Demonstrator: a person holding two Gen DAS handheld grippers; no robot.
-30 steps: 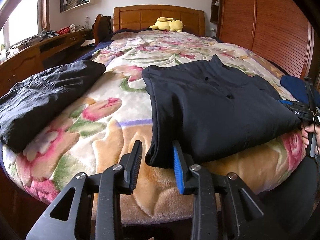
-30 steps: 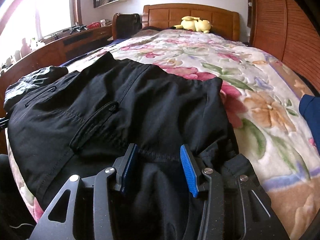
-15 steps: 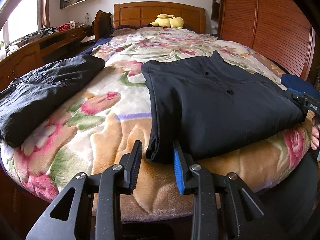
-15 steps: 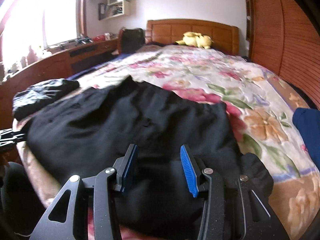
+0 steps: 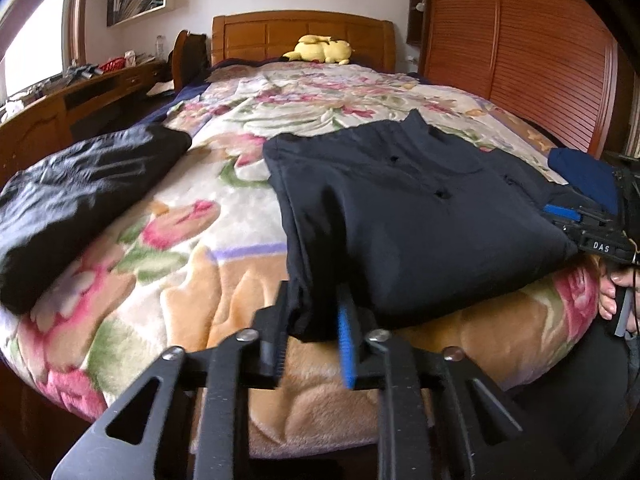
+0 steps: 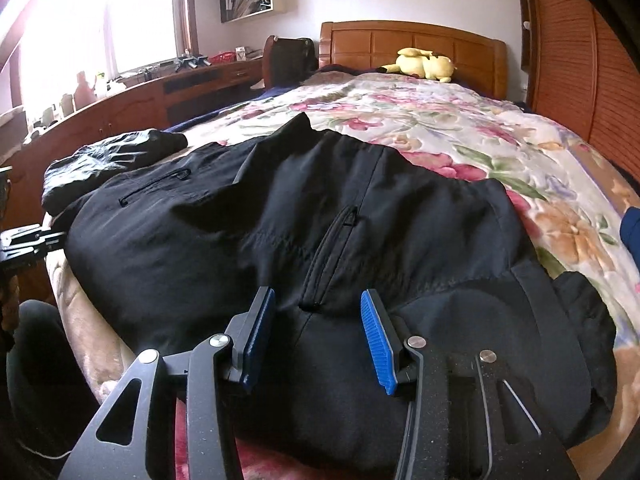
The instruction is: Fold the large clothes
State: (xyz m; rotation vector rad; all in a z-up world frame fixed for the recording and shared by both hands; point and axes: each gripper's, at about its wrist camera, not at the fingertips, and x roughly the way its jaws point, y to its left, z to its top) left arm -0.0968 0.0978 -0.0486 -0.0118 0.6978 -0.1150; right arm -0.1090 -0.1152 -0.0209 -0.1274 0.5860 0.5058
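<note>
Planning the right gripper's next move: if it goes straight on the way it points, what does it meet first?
Most likely the dark jacket just ahead: the right gripper hangs open over it, aimed at the zipped pocket. How near the cloth is, is unclear.

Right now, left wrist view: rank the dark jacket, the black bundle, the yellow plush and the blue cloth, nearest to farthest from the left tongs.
1. dark jacket: its near corner sits between the left tongs, whose jaws have just been closing.
2. black bundle: left, on the blanket.
3. blue cloth: far right edge; close to the bundle's rank, hard to call.
4. yellow plush: at the headboard.
</note>
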